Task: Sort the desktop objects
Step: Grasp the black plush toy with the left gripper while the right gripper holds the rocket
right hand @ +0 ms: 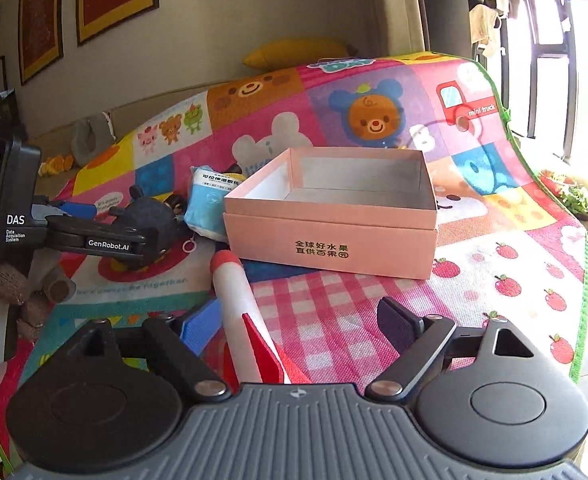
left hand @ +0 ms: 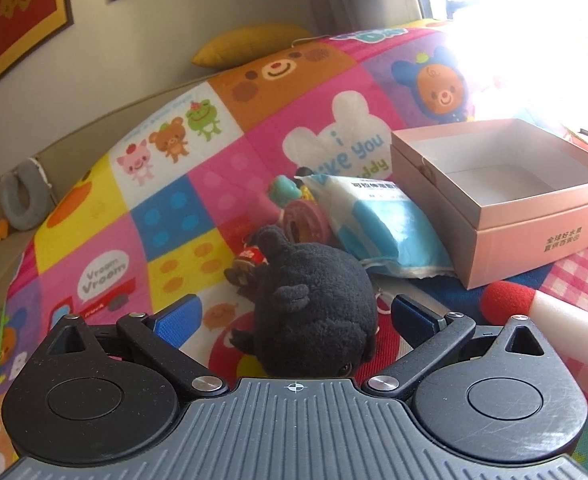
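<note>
While the black plush toy (left hand: 314,300) lies on the patchwork play mat (left hand: 197,204), its fuzzy rounded body is flanked by the fingers of the left gripper (left hand: 294,316), which are spread wide with their blue ribbed pads not seen to press on it. Just beyond the plush, toward the far edge of the mat, a small cola-style bottle (left hand: 249,260), a pink ring-shaped toy (left hand: 304,222) and a soft white-and-blue plastic packet (left hand: 378,224) are clustered together. To the side of the packet a rectangular pink cardboard box (right hand: 330,240) stands open, its pale inside bare. A toy rocket (right hand: 237,312) with a smooth white cylindrical body, a fuzzy red tip and a flat red felt fin is laid on the checked patch of the mat in front of the box. Between the spread fingers of the right gripper (right hand: 298,328) the rocket's lower body is seen, close to the blue pad on one side and well apart from the dark pad on the other; no pinch is made.
</note>
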`<state>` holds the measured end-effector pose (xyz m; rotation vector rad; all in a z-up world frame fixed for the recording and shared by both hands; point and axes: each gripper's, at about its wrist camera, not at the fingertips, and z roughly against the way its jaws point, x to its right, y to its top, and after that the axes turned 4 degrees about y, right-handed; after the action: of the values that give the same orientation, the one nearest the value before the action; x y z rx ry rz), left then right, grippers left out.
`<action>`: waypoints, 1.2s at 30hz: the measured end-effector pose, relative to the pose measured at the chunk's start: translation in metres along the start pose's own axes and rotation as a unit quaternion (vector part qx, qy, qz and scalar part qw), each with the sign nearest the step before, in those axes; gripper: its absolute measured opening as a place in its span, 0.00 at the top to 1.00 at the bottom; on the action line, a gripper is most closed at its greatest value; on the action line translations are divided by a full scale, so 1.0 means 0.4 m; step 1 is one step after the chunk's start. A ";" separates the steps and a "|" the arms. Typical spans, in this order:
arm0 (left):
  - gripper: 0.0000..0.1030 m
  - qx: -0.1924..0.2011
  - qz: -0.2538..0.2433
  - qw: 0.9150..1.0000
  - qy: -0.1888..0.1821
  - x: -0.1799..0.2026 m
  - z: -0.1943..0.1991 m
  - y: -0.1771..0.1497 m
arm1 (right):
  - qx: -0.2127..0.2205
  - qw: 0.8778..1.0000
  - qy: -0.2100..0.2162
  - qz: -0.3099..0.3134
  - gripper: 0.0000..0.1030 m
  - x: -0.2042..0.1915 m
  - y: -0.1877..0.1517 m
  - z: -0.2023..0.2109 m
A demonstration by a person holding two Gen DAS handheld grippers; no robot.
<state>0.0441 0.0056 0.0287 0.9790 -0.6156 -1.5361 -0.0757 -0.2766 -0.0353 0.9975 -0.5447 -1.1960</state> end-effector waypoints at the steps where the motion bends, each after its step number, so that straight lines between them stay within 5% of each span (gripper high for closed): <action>1: 0.00 -0.003 0.004 1.000 -0.001 -0.001 -0.006 0.003 | 0.000 1.000 0.005 -0.002 0.17 0.001 -0.003 -0.003; 3: 0.02 -0.003 0.006 1.000 0.001 0.001 -0.016 0.007 | -0.001 1.000 0.010 0.002 0.17 -0.002 -0.010 -0.006; 7: 0.31 -0.008 -0.014 1.000 -0.016 0.020 -0.023 0.011 | 0.003 1.000 0.008 0.019 0.15 -0.014 -0.021 -0.001; 10: 0.35 0.010 -0.045 0.999 -0.005 0.036 0.007 0.000 | 0.004 1.000 0.006 0.025 0.15 -0.020 -0.024 0.001; 18: 0.32 0.034 -0.105 0.987 -0.119 0.054 0.232 -0.081 | 0.004 0.999 0.007 0.034 0.14 -0.030 -0.020 -0.001; 29: 0.11 0.034 -0.069 0.976 -0.202 0.067 0.299 -0.128 | 0.011 0.998 0.010 0.057 0.06 -0.065 -0.017 0.010; 31: 0.07 0.037 -0.082 0.978 -0.188 0.074 0.300 -0.133 | 0.013 0.998 0.008 0.056 0.06 -0.065 -0.013 0.011; 36: 0.03 0.025 -0.126 0.988 -0.086 0.045 0.262 -0.159 | 0.000 0.998 0.004 0.066 0.06 -0.068 -0.013 -0.006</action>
<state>-0.0782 -0.0126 0.0258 0.9984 -0.6735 -1.8505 -0.0849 -0.2505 -0.0372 0.9511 -0.5951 -1.0749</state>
